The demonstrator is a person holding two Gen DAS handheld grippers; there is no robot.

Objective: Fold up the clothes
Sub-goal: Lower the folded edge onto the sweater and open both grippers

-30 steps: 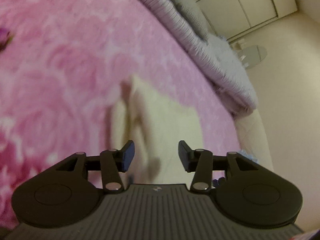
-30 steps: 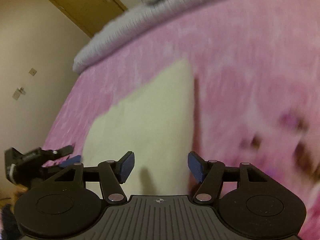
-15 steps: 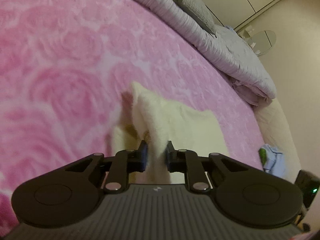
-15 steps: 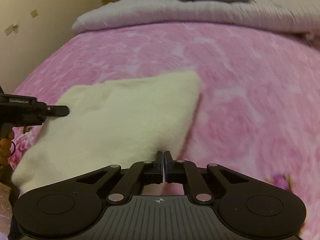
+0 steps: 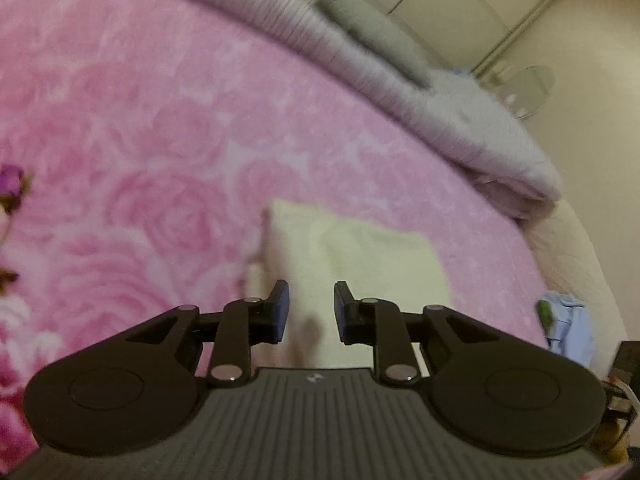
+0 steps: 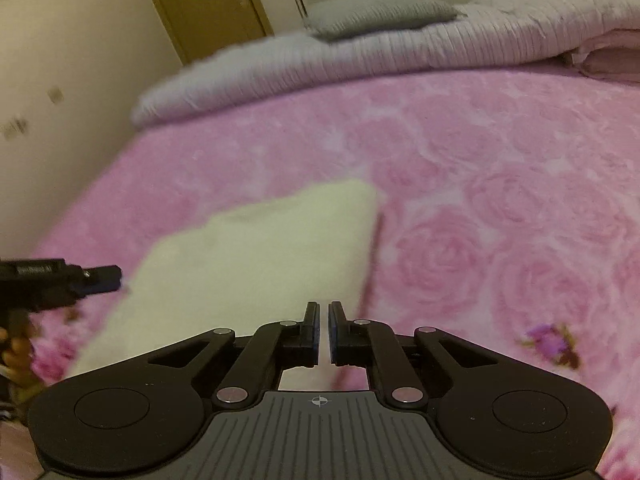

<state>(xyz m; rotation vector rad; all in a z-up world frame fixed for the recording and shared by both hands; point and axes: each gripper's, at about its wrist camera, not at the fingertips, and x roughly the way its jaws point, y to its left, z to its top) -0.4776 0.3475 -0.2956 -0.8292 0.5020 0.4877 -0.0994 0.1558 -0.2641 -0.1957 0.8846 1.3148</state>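
A cream fleecy cloth (image 5: 360, 256) lies folded on the pink rose-patterned blanket (image 5: 160, 140). My left gripper (image 5: 311, 308) hovers over the cloth's near edge. Its jaws are opening, the cloth shows below the gap, and neither pad presses on it. In the right wrist view the same cloth (image 6: 260, 256) stretches away to the left. My right gripper (image 6: 324, 320) is shut on the cloth's near right corner, with only a thin slit between the pads. The left gripper (image 6: 100, 278) shows at the cloth's far left edge.
A grey ribbed quilt (image 6: 400, 52) and a grey pillow (image 6: 376, 12) lie along the head of the bed. A light blue bundle (image 5: 568, 328) sits beyond the bed's right edge. A wooden door (image 6: 200, 8) and a cream wall stand to the left.
Both grippers closed on the cloth's near edge. The left one has since spread its jaws and let the raised fold drop flat. The right one stays shut and has pulled back slightly.
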